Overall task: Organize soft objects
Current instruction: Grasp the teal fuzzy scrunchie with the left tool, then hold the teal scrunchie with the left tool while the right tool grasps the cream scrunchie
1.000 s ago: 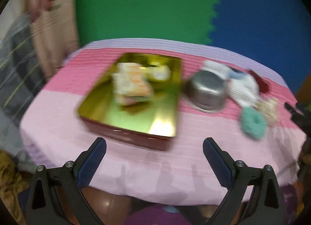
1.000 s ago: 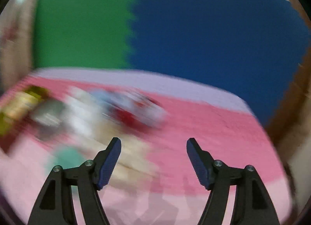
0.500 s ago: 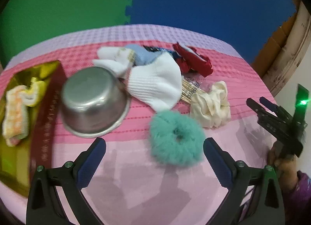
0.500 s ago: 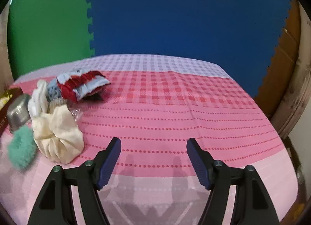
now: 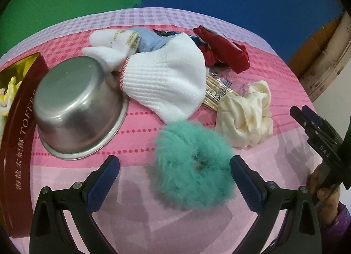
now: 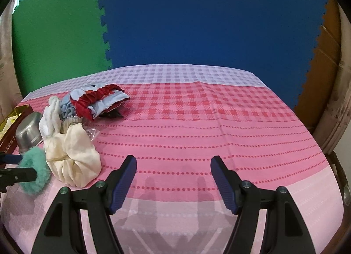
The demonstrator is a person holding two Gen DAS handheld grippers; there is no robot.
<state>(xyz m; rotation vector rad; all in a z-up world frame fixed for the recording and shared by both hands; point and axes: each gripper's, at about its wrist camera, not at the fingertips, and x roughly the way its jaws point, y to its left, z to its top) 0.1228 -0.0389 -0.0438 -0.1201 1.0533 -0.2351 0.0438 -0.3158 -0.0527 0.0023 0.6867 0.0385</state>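
Closer now than half a second ago, the left gripper point(image 5: 174, 171) straddles the teal fuzzy scrunchie point(image 5: 193, 166) at lower centre, jaws wide and empty. Light and squashy, it should pinch easily across its ring. The right gripper point(image 6: 173, 179) hovers agape over bare tablecloth point(image 6: 208, 127). The toffee tin point(image 5: 16, 135) is cut off at left.
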